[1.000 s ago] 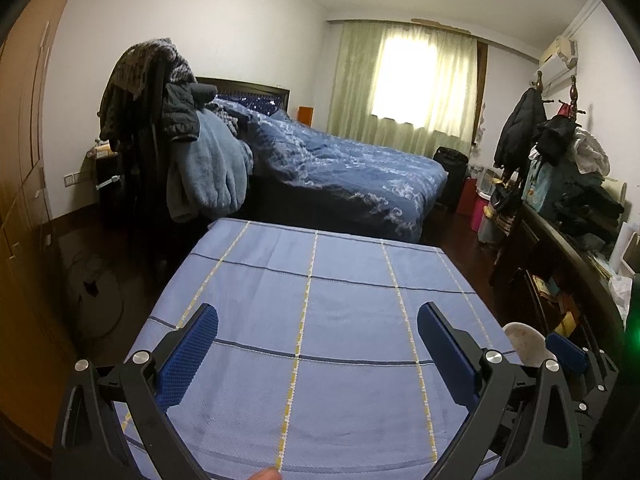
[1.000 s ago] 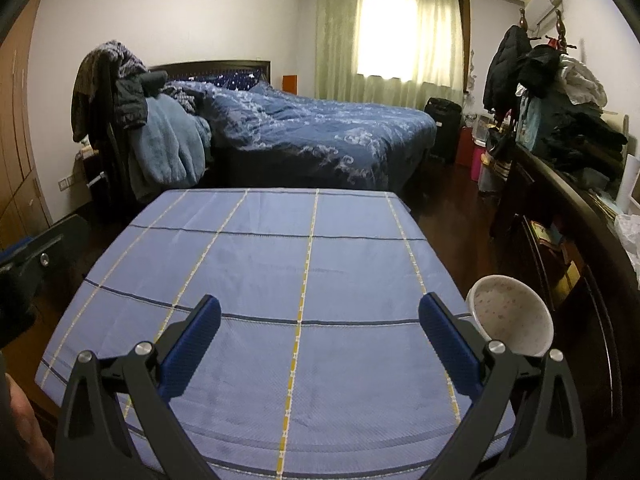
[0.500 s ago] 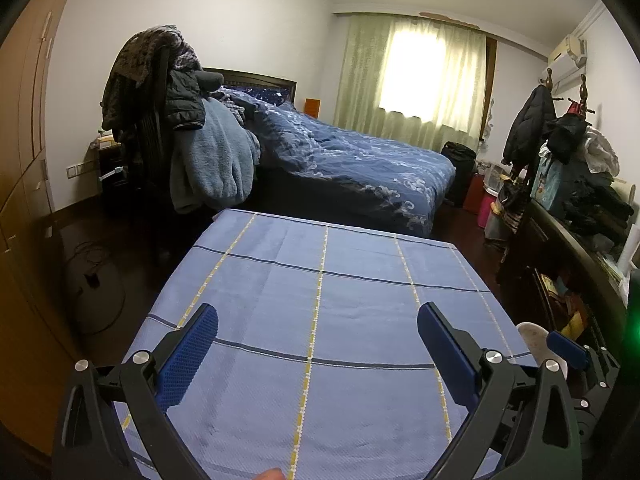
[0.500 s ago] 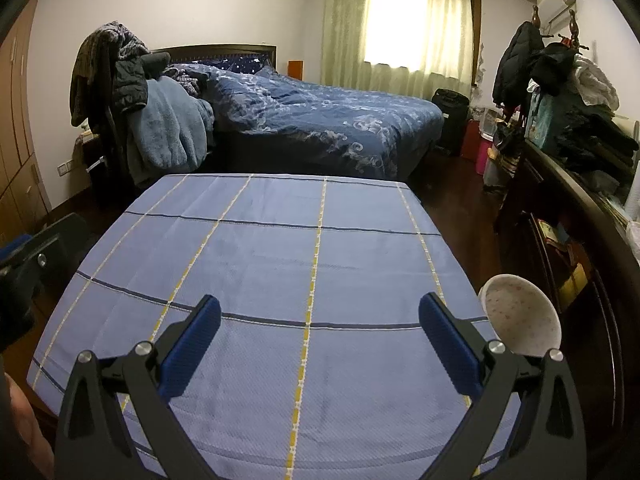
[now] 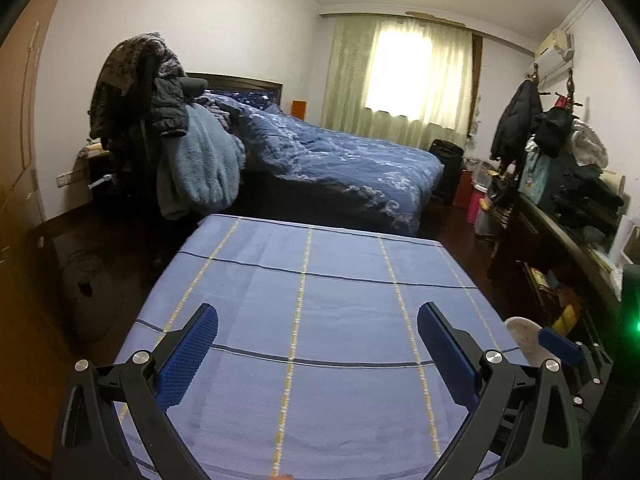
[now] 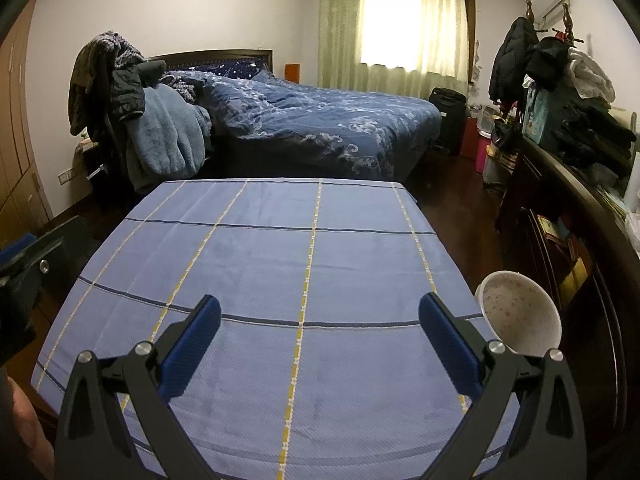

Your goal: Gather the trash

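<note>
A table under a blue checked cloth (image 5: 340, 320) (image 6: 280, 280) fills the lower part of both views, and I see no trash on it. A white speckled bin (image 6: 520, 316) (image 5: 520, 332) stands off the table's right edge. My left gripper (image 5: 318, 336) is open above the near part of the cloth, nothing between its blue pads. My right gripper (image 6: 320, 332) is open too, over the cloth, the bin just right of its right finger. In the left wrist view the right gripper's blue finger (image 5: 560, 344) shows at the far right.
A bed with a blue quilt (image 6: 320, 120) lies beyond the table. A chair piled with coats (image 5: 160, 128) stands at the left. A dark sideboard with clothes (image 6: 580, 168) runs along the right. Dark wood floor (image 6: 460, 192) lies between table and sideboard.
Both cameras have tilted up and drawn back a little, so the table looks farther and more of the room shows. Both grippers stay open.
</note>
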Tool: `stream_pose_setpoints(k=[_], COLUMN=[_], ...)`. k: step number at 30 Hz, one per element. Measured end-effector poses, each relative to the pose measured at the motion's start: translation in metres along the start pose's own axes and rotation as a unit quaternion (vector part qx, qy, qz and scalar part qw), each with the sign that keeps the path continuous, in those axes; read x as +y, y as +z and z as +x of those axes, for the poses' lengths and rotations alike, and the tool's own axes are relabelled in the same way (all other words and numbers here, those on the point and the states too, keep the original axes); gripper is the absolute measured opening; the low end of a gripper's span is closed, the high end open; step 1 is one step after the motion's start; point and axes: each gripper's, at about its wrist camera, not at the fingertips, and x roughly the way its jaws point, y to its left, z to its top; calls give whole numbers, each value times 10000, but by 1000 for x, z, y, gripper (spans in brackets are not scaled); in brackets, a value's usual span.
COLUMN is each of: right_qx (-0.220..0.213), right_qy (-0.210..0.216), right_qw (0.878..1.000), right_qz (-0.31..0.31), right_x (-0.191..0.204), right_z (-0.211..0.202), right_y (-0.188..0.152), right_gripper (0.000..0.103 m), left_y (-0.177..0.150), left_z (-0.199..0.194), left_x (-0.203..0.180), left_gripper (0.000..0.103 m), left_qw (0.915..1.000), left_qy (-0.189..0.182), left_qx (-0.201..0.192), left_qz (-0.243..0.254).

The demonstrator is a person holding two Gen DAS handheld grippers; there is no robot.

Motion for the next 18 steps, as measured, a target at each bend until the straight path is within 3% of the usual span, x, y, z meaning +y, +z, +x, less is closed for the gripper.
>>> stream_pose_setpoints(k=[9, 18], right_qx=[-7, 0], right_qy=[-4, -8], right_qw=[10000, 10000], right_qz=[10, 35], right_x=[0, -3], right_z=[-1, -5], right_y=[0, 0], right_gripper=[100, 100], left_y=[1, 2], left_z=[-5, -6], left_x=[-7, -9], left_gripper=[99, 99], left_qw=[9999, 9997], left_qy=[-125, 62], left_qx=[-67, -162], left_qz=[64, 162])
